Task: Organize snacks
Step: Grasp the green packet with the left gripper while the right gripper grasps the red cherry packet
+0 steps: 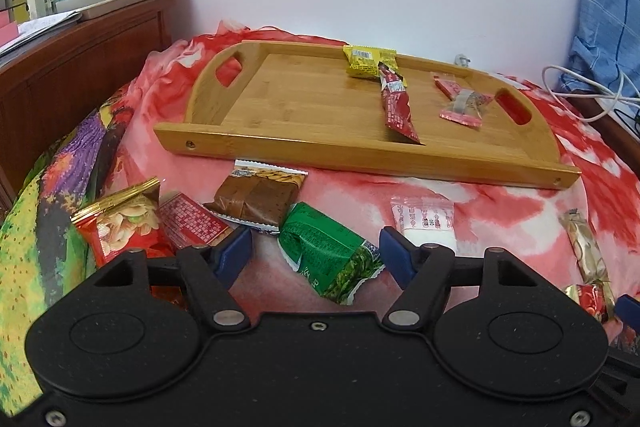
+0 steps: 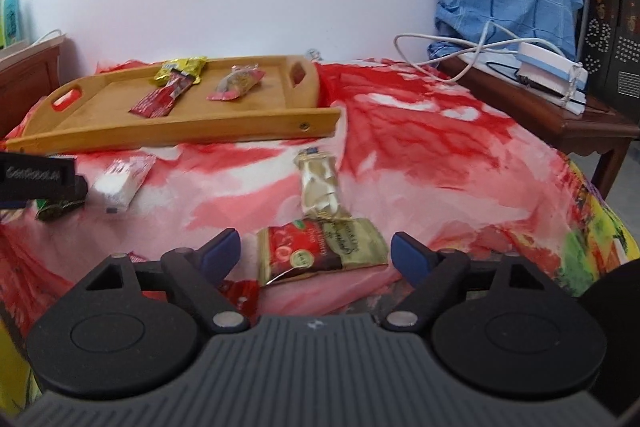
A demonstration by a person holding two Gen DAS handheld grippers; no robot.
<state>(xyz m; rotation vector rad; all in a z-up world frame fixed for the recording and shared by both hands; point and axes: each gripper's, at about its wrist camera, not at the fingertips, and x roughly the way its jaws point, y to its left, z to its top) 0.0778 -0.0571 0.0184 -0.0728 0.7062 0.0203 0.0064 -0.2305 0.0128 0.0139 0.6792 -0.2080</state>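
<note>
1. Left gripper (image 1: 316, 253): fingers apart, straddling green packet (image 1: 330, 253) on the red cloth (image 1: 500, 215); pads not pressing it.
2. Right gripper (image 2: 316, 255): fingers apart, either side of red/gold sachet (image 2: 320, 251); no grip.
3. Wooden tray (image 1: 280, 147) behind, w/ yellow packet (image 1: 366, 61), red stick pack (image 1: 396, 107), clear-wrapped snack (image 1: 464, 103).
4. Loose on cloth nr tray: brown bar (image 1: 252, 199), white sachet (image 1: 426, 223).

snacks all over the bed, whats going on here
A person is sorting snacks onto a wooden tray with two handheld grippers. Three packets already lie on it. The left gripper is open around a green packet, not pinching it yet. The right gripper is open around a red and gold packet. Other packets lie loose on the red cloth.
</note>
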